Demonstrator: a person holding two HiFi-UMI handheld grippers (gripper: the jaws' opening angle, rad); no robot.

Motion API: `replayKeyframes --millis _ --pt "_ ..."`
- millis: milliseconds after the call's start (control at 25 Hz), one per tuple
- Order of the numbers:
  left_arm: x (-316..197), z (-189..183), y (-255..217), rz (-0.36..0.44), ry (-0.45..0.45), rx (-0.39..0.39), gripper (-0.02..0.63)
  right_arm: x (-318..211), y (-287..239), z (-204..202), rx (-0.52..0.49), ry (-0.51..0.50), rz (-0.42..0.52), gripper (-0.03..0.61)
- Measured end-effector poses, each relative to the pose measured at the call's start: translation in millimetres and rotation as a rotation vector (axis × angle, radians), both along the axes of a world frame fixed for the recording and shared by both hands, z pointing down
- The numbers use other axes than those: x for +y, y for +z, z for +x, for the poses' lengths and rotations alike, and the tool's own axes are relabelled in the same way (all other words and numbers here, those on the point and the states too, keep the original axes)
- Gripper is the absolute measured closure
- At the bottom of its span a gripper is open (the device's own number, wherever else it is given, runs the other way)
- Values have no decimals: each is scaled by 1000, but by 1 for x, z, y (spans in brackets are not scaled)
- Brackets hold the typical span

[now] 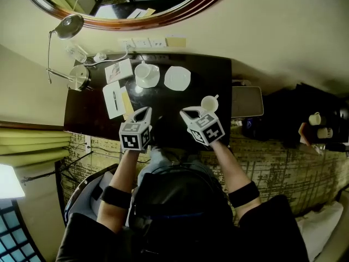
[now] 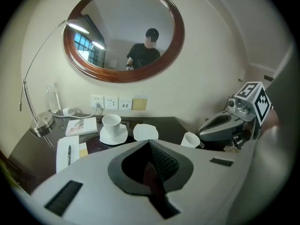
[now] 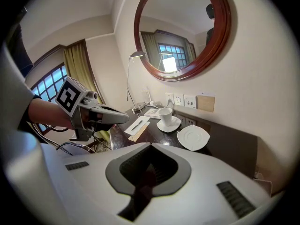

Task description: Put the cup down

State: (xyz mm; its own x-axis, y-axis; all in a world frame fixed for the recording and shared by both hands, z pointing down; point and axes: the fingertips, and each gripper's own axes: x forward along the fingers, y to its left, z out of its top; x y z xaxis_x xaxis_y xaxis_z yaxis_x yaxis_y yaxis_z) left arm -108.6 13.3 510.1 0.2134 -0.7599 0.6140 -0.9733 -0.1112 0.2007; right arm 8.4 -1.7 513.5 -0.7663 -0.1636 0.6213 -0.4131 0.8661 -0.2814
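Dark glossy bench (image 1: 218,75): small white ceramic cup (image 1: 210,103) standing near right edge. Left gripper (image 1: 146,110), right gripper (image 1: 186,112): fingers pressed together, empty. Set-down judged complete.

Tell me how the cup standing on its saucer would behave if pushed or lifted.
The cup looks like glazed ceramic: probably rigid, breakable, and slick to grip. It narrows toward its base, so a high push may tip it. It merely stands on the saucer, so it would likely lift free alone.
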Motion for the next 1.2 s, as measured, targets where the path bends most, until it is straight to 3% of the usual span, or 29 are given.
replayKeyframes --millis 120,280,720,1000,1200 --pt "0 6 -2 4 7 -13 614 4 0 6 0 4 2 575" --pt "-3 12 -6 28 -3 23 614 8 3 12 13 14 6 576" --pt "14 21 1 6 34 33 614 22 15 16 32 28 -14 575" --pt "13 31 9 -17 66 44 614 -5 20 38 85 135 49 537" --pt "9 40 14 -29 96 49 614 -29 31 62 127 229 68 343"
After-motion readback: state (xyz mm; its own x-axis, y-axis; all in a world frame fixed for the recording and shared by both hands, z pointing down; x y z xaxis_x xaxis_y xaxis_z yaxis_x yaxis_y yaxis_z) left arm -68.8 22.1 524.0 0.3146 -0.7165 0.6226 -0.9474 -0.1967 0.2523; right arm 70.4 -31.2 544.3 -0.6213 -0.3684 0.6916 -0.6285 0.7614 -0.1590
